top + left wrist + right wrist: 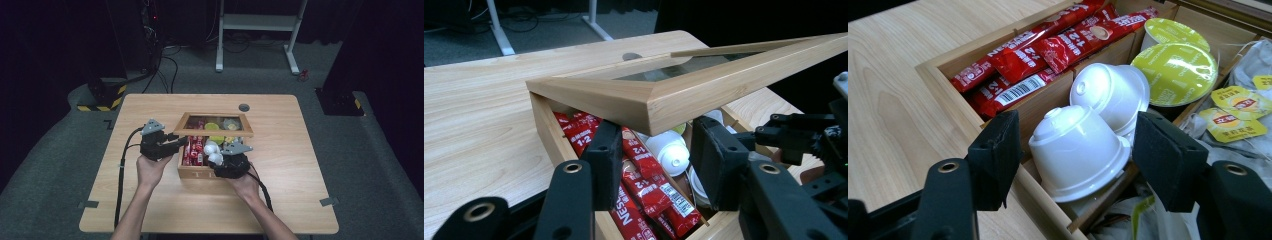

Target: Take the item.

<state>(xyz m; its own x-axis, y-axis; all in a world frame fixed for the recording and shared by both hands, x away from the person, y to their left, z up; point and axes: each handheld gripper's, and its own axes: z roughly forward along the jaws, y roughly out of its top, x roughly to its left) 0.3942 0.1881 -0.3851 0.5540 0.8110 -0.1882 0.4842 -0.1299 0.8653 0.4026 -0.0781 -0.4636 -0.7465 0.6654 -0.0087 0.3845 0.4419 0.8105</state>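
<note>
High view: a pale, smooth-grained wooden box (192, 171) sits mid-table, its glass-paned lid (214, 131) propped up by the left gripper (177, 141), whose jaws pinch the lid's bevelled frame. Right gripper (216, 156) hangs over the near compartment, jaws spread and clear of a glossy white domed capsule (1078, 150) lying tilted between them. Crinkly red sachets (1048, 50) fill the neighbouring slot.
</note>
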